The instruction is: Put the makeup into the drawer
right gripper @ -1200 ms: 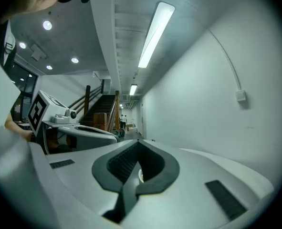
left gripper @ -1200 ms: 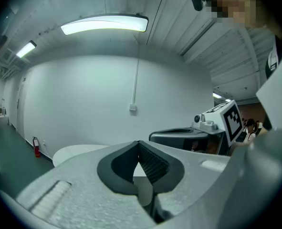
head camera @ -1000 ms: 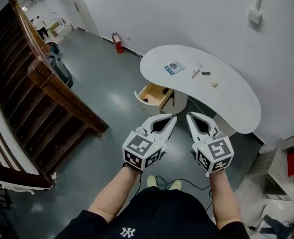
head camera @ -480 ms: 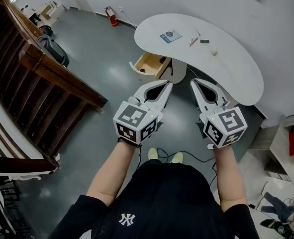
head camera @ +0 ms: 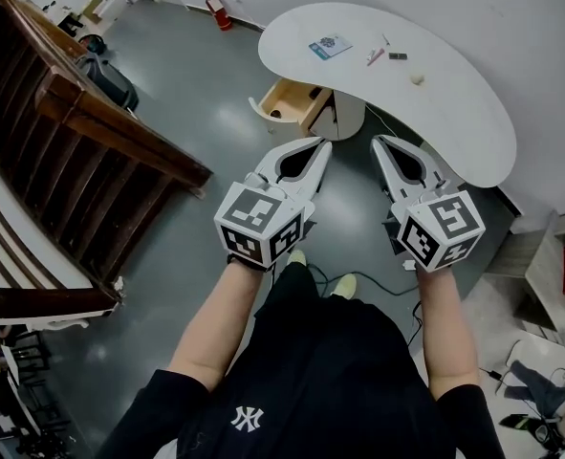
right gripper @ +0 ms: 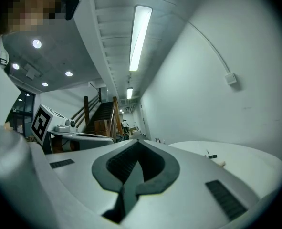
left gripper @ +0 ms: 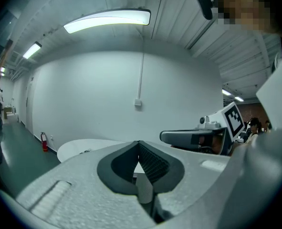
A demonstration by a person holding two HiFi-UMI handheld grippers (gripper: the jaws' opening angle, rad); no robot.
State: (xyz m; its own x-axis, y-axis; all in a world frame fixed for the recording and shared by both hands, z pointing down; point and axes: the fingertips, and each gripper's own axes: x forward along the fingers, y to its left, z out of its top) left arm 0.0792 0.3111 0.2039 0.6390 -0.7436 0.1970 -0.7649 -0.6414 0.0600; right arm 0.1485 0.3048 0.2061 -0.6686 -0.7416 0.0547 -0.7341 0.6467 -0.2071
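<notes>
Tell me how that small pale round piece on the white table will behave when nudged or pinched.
The pale round piece looks rounded, so it may roll on the smooth table if nudged. It looks tiny, so probably light and easily knocked away.

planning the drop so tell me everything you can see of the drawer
The drawer is a light wooden box with a pale front, pulled open from under the white table and hanging above the grey floor. Its inside shows from above, with small dark things in it, too small to name.
</notes>
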